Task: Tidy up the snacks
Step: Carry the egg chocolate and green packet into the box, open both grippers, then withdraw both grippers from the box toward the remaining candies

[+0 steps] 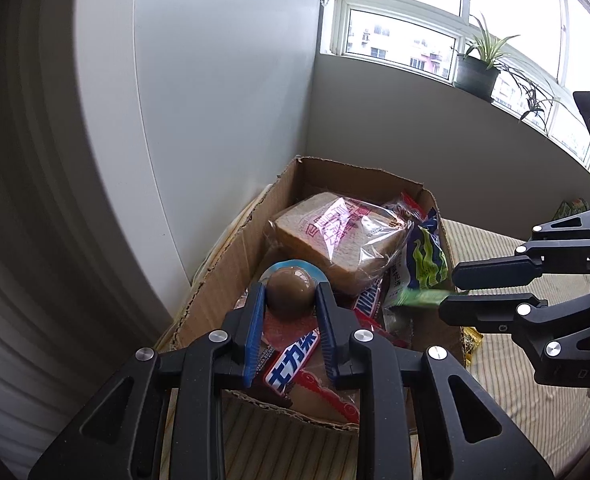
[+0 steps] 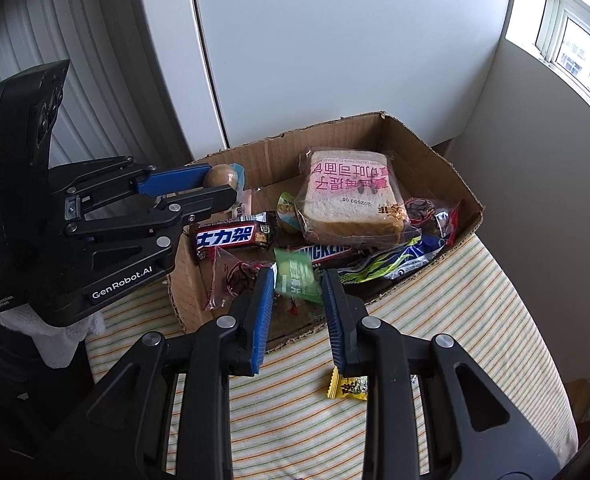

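A cardboard box (image 2: 427,140) on a striped cloth holds bagged bread (image 2: 351,196), Snickers bars (image 2: 231,236), a blue-green packet (image 2: 395,264) and red-trimmed packets. My left gripper (image 1: 289,292) is shut on a brown egg snack (image 1: 289,294) in a blue-rimmed pack, above the box's near-left end; it also shows in the right wrist view (image 2: 223,184). My right gripper (image 2: 298,276) is open over the box's front edge. A small green packet (image 2: 297,280) is blurred between its fingers. In the left wrist view the right gripper (image 1: 449,292) is at the right.
A yellow snack packet (image 2: 347,388) lies on the striped cloth (image 2: 455,340) in front of the box. A white wall and cabinet stand close behind the box. A window sill with potted plants (image 1: 479,68) runs at the right.
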The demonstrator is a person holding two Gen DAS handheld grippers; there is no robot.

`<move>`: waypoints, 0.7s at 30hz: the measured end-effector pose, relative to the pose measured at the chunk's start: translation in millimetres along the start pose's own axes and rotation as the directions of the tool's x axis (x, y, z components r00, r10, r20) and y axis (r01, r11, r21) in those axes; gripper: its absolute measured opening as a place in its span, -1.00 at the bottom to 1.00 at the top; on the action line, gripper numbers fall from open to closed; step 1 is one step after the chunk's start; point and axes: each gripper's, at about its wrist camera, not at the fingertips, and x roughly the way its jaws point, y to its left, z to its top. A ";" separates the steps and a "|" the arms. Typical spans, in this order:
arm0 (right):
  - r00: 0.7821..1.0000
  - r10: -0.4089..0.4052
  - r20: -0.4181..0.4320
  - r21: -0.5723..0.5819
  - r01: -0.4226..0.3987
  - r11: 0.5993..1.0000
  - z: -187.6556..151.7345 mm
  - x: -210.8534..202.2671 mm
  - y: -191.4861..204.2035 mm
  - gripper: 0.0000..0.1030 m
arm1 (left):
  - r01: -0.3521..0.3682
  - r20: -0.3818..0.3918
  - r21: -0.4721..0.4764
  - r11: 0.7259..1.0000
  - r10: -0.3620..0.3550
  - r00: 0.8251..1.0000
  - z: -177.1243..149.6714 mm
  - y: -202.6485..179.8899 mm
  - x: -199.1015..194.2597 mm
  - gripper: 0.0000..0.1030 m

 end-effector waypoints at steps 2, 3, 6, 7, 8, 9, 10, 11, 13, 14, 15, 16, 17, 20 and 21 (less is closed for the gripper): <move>1.000 0.007 0.000 0.011 -0.007 1.000 0.1 -0.6 -2.1 -0.47 | -0.006 0.001 0.004 1.000 0.006 1.000 0.1 -0.5 -0.5 -0.52; 1.000 0.003 -0.001 0.014 -0.003 1.000 -0.1 -0.7 -2.8 -0.46 | -0.008 0.003 0.006 1.000 0.008 1.000 0.1 -0.6 -0.6 -0.52; 1.000 0.000 -0.001 0.021 0.000 1.000 -2.4 -3.3 -4.8 -0.41 | -0.013 0.005 0.009 1.000 0.013 1.000 0.2 -2.2 -1.0 -0.23; 1.000 -0.002 0.002 0.024 0.002 1.000 -3.3 -4.6 -5.4 -0.35 | -0.020 0.009 0.010 1.000 0.020 1.000 0.4 -2.9 -1.3 -0.10; 1.000 -0.009 0.008 0.026 0.008 1.000 -4.3 -6.5 -6.2 -0.18 | -0.019 0.015 0.012 1.000 0.019 1.000 0.4 -3.4 -2.3 0.00; 1.000 -0.014 0.015 0.027 0.013 1.000 -5.2 -8.3 -7.1 -0.09 | -0.014 0.017 0.014 1.000 0.013 1.000 0.8 -4.1 -3.3 0.00; 1.000 -0.018 0.018 0.031 0.017 0.999 -6.2 -10.1 -8.5 -0.08 | -0.011 0.019 0.015 1.000 0.011 1.000 1.0 -5.0 -3.8 0.00; 1.000 -0.018 0.019 0.037 0.017 0.999 -7.1 -11.5 -10.1 -0.08 | -0.011 0.022 0.017 1.000 0.011 1.000 1.1 -6.1 -4.3 0.00; 1.000 -0.022 0.021 0.043 0.021 0.999 -9.3 -14.5 -12.8 -0.08 | -0.007 0.025 0.022 1.000 0.006 1.000 1.6 -8.6 -4.9 0.00; 0.999 -0.027 0.020 0.044 0.026 0.999 -10.4 -15.8 -14.1 -0.08 | -0.006 0.027 0.025 1.000 0.005 1.000 1.6 -10.0 -5.3 0.00; 0.999 -0.032 0.020 0.048 0.031 0.998 -11.7 -17.2 -15.6 -0.08 | -0.004 0.028 0.027 1.000 0.004 1.000 1.9 -11.4 -5.5 0.00; 0.999 -0.034 0.020 0.053 0.033 0.998 -12.8 -19.0 -17.0 -0.08 | -0.001 0.029 0.029 1.000 0.000 1.000 2.1 -12.7 -5.8 0.00; 0.999 -0.038 0.020 0.057 0.037 0.998 -14.2 -20.8 -18.4 -0.08 | 0.000 0.030 0.031 1.000 -0.001 1.000 2.3 -14.1 -6.2 0.00; 0.998 -0.053 0.021 0.066 0.051 0.997 -18.5 -27.2 -22.6 -0.08 | 0.007 0.035 0.036 0.999 -0.008 0.999 2.6 -18.7 -7.6 0.00; 0.998 -0.059 0.020 0.070 0.058 0.996 -19.7 -29.4 -24.6 -0.08 | 0.009 0.036 0.037 0.999 -0.010 0.999 2.8 -20.1 -7.9 0.00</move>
